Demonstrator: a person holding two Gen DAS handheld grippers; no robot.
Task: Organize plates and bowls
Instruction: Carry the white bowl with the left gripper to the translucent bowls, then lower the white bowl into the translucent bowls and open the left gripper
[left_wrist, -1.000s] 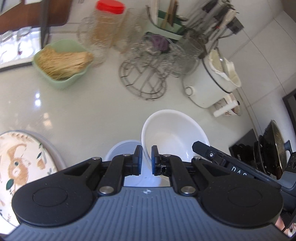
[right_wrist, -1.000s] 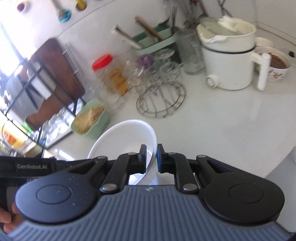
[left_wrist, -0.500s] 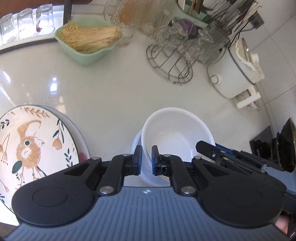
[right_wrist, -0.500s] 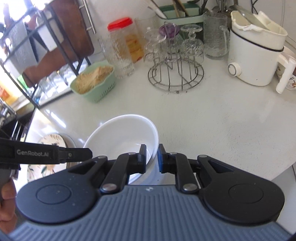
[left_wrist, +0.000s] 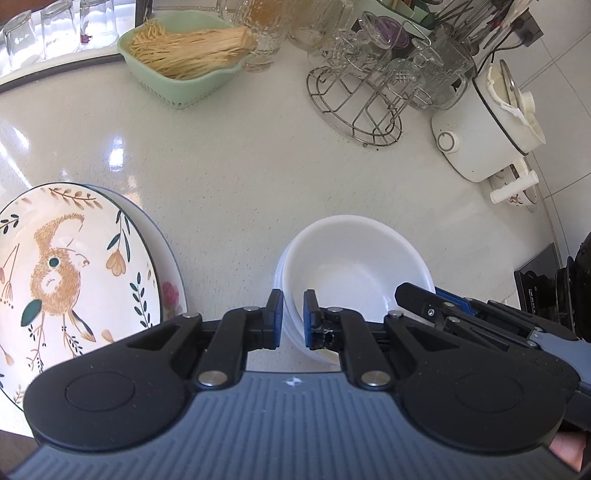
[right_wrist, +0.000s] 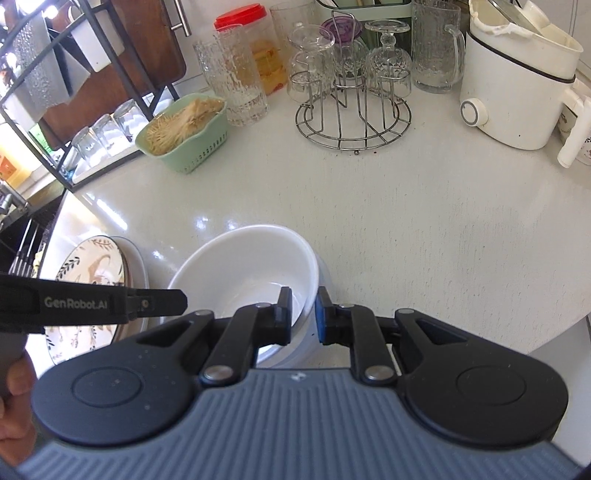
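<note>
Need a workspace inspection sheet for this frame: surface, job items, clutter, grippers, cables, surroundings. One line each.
Surface: pale speckled counter, glossy, with glare spots.
Job's things: white bowl nested in a stack of white bowls; bird-pattern plate on top of another plate to its left.
Clutter: green basket of pale sticks, wire rack with glasses, red-lidded jar, white cooker.
Grippers: left gripper straddles the bowl's rim and its jaws have just been opening; right gripper pinches the opposite rim.
Cables: a dark cord near a wall socket.
Surroundings: black metal shelf with upturned glasses; dark stove edge.
</note>
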